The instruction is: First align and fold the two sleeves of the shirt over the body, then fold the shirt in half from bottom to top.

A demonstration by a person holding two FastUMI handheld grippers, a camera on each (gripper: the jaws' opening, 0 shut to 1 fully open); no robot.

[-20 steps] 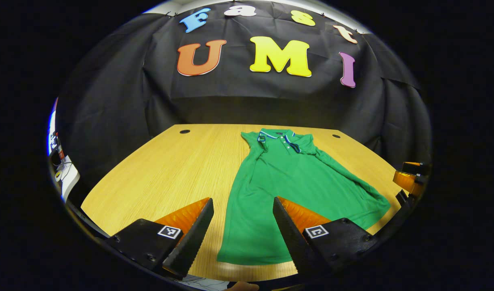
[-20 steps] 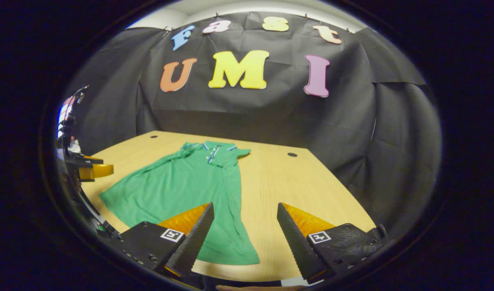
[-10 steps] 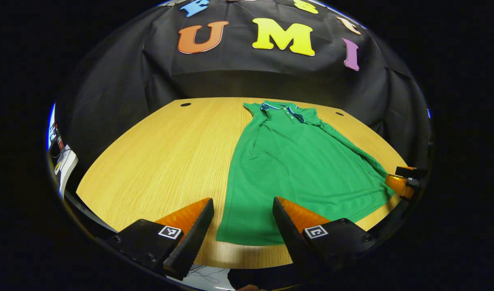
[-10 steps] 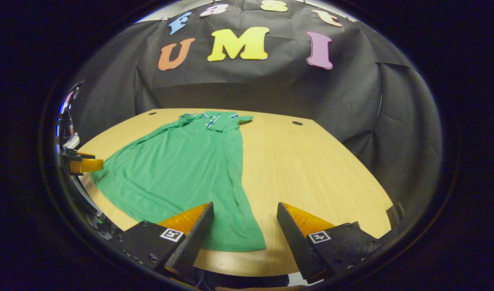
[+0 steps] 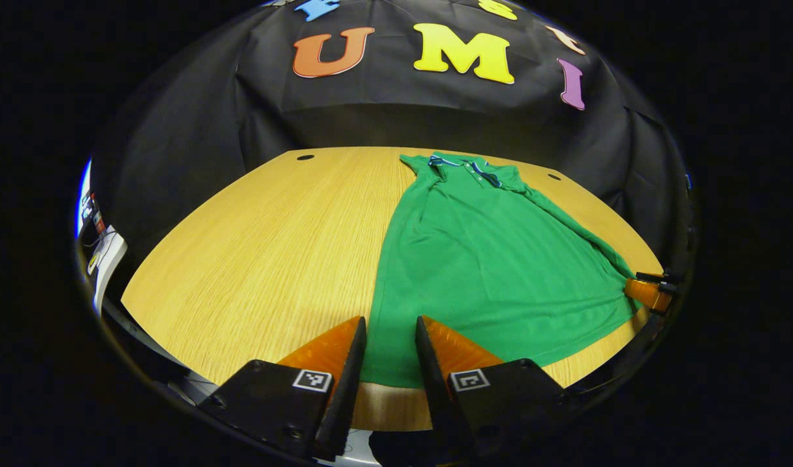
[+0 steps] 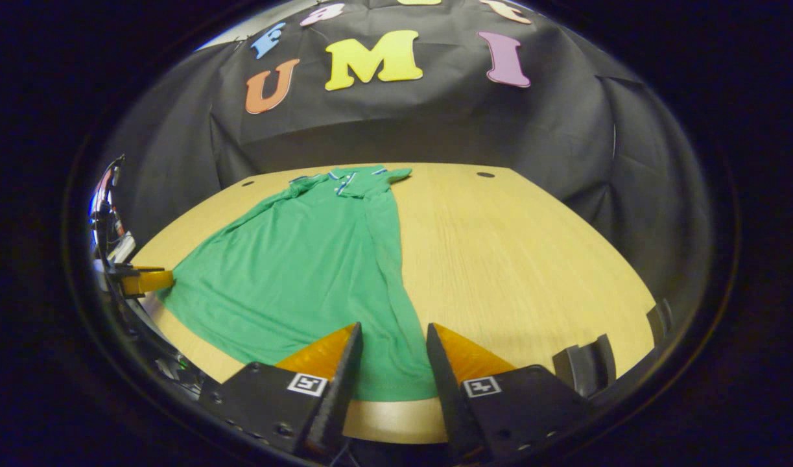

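Left gripper view: tool (image 5: 388, 347) half-open astride shirt (image 5: 487, 259) hem

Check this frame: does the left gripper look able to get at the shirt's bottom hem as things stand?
Probably yes. The left gripper straddles the hem corner of the shirt, fingers apart, nothing between them and the cloth on the table.

Right claw (image 6: 388, 363) part-closed over green shirt (image 6: 305, 259) hem corner, near table (image 6: 519, 259) edge.
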